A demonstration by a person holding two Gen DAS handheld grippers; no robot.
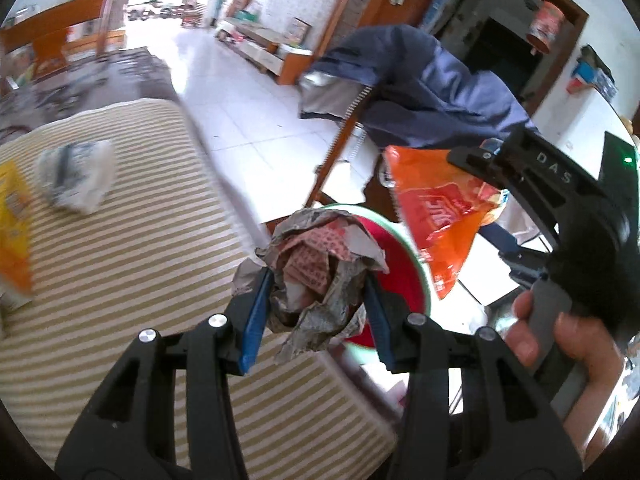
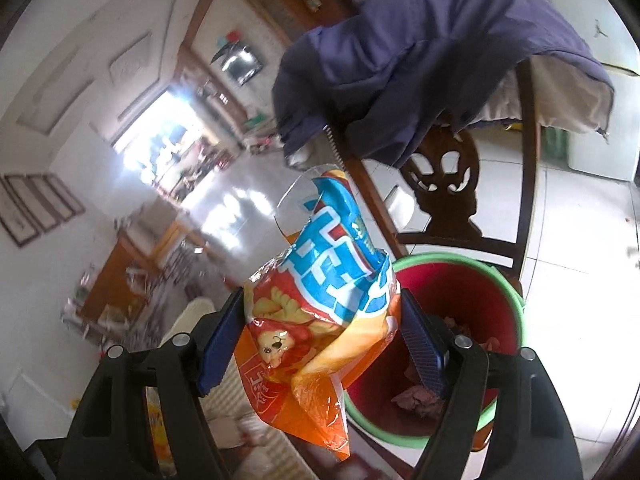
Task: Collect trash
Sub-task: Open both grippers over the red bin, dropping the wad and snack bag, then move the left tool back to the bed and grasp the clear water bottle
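Now our left gripper (image 1: 318, 304) clenches a crumpled newspaper wad (image 1: 320, 276) just short of the red bucket (image 2: 460, 296), and our right gripper (image 2: 320, 340) grips an orange snack bag (image 2: 320, 320) beside its rim. We judge this the carrying step; next each must hang over the bucket's mouth and let go. Blurred scraps seemingly lie inside.

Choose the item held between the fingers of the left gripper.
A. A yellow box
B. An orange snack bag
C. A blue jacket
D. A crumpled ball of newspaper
D: in the left wrist view the left gripper has its blue fingers pressed on both sides of the crumpled newspaper, while the orange snack bag sits in the right gripper.
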